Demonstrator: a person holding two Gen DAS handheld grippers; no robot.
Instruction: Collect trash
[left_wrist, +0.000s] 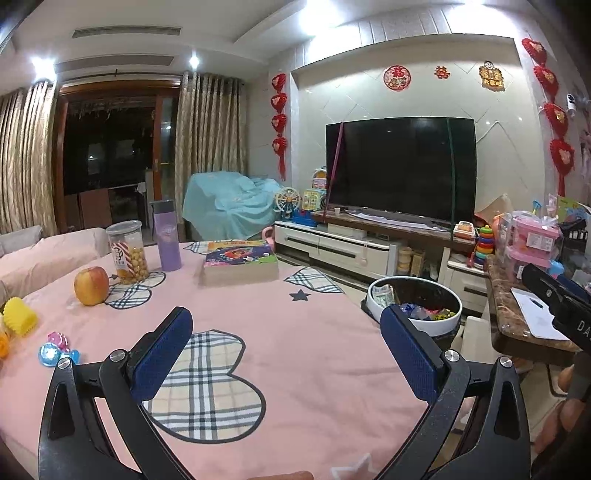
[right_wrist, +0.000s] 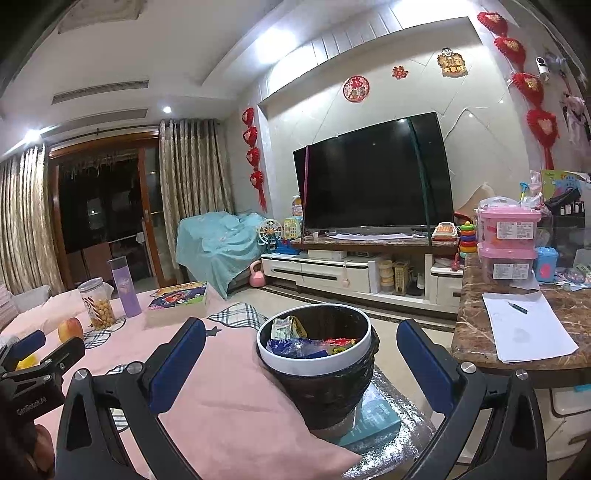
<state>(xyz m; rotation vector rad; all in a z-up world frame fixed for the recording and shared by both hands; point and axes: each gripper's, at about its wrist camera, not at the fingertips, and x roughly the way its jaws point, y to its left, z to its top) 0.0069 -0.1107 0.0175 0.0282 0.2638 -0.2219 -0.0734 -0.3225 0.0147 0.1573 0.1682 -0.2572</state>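
Two hand-held grippers hover over a pink-covered table in a living room at night, both with blue-padded jaws spread wide and nothing between them. The left gripper (left_wrist: 286, 354) hangs above the pink tablecloth (left_wrist: 317, 354) and its plaid heart patches; the right gripper (right_wrist: 301, 363) frames the trash bin (right_wrist: 325, 391), a black-lined pail with a white rim that stands just off the table's right edge, atop a teal box on a silvery surface. Crumpled wrappers (right_wrist: 306, 343) in blue, red and yellow already lie inside the bin, with a paper slip against its far wall. At the left edge of the table sit a small blue and pink candy-like item (left_wrist: 57, 349) and a yellow ridged toy (left_wrist: 20, 315); whether either is trash cannot be told. Farther back on the cloth stand an apple (left_wrist: 91, 286), a clear jar of round snacks (left_wrist: 127, 253), a purple bottle (left_wrist: 167, 236) and a children's picture book (left_wrist: 240, 258). To the right, a marble counter (right_wrist: 480, 332) carries a sheet of paper (right_wrist: 524, 325) with a pen on it and stacked pink containers (right_wrist: 509, 240). Beyond, a dark television (right_wrist: 373, 177) stands on a low white cabinet, red heart-shaped ornaments hang on the wall, and a chair draped in a teal cover (left_wrist: 229, 206) sits beside gold curtains.
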